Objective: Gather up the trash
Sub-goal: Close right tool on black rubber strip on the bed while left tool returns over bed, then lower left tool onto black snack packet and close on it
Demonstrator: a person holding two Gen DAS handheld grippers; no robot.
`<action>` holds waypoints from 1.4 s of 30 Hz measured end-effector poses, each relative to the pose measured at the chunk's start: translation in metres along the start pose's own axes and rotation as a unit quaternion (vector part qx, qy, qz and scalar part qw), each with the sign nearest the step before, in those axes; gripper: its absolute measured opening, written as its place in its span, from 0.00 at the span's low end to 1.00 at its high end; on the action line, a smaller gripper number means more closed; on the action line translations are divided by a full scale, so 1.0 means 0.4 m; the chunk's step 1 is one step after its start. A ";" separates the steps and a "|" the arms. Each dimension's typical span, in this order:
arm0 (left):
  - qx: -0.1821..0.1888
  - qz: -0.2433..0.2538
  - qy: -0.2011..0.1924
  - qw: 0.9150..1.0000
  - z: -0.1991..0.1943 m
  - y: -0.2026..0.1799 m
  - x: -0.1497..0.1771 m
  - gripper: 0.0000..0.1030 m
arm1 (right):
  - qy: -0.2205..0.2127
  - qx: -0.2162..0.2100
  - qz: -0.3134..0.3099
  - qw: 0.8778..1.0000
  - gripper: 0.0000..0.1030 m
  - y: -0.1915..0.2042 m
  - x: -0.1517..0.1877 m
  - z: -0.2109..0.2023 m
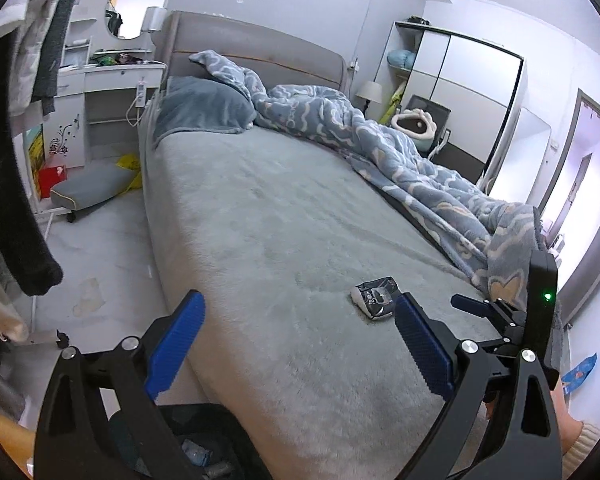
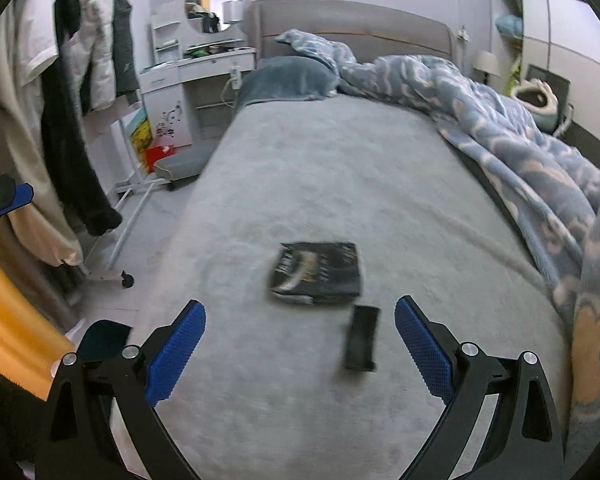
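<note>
A black printed snack wrapper [image 2: 318, 272] lies flat on the grey bed sheet [image 2: 340, 168], with a small black torn-off strip [image 2: 362, 338] just in front of it. My right gripper [image 2: 300, 320] hovers open over the near bed edge; the strip sits between its blue fingers and the wrapper lies just beyond their tips. In the left wrist view the same wrapper [image 1: 374, 298] looks crumpled, black and white, just beyond the right-hand blue finger. My left gripper [image 1: 300, 320] is open and holds nothing. The right gripper's body [image 1: 540, 320] shows a green light.
A blue patterned duvet [image 1: 400, 160] is piled along the bed's right side. Clothes hang on a rack [image 2: 72, 80] to the left, above a wheeled stool [image 1: 92, 184]. A blue wrapper [image 1: 580, 372] lies on the floor at right. A dark container [image 1: 196, 456] sits below my left gripper.
</note>
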State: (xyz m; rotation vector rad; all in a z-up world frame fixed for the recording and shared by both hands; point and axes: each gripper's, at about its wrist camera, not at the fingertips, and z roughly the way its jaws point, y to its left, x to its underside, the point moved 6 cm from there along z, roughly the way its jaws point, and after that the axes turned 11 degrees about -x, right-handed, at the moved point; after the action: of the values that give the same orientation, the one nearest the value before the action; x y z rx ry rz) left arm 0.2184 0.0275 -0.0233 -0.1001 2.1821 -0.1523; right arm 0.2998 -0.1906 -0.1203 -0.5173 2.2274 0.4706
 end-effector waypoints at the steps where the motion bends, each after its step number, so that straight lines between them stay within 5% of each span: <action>1: 0.002 0.005 0.002 1.000 0.015 -0.012 -0.001 0.94 | 0.003 0.004 -0.002 1.000 0.94 -0.011 0.004 0.006; 10: 0.008 0.048 0.017 0.999 0.108 -0.096 0.005 0.94 | 0.011 -0.012 0.020 1.000 0.93 -0.072 0.026 0.039; 13: 0.009 0.054 0.018 0.998 0.139 -0.113 0.003 0.94 | 0.021 -0.019 0.024 0.999 0.70 -0.082 0.034 0.055; 42: 0.013 0.032 0.048 0.998 0.285 -0.241 0.009 0.94 | 0.036 -0.053 0.051 0.997 0.21 -0.123 0.055 0.103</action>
State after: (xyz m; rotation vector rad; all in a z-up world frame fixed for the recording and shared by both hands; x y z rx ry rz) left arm 0.3110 -0.0766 -0.0773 -0.0076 2.2756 -0.1517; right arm 0.3367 -0.2170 -0.1708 -0.4838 2.3141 0.6356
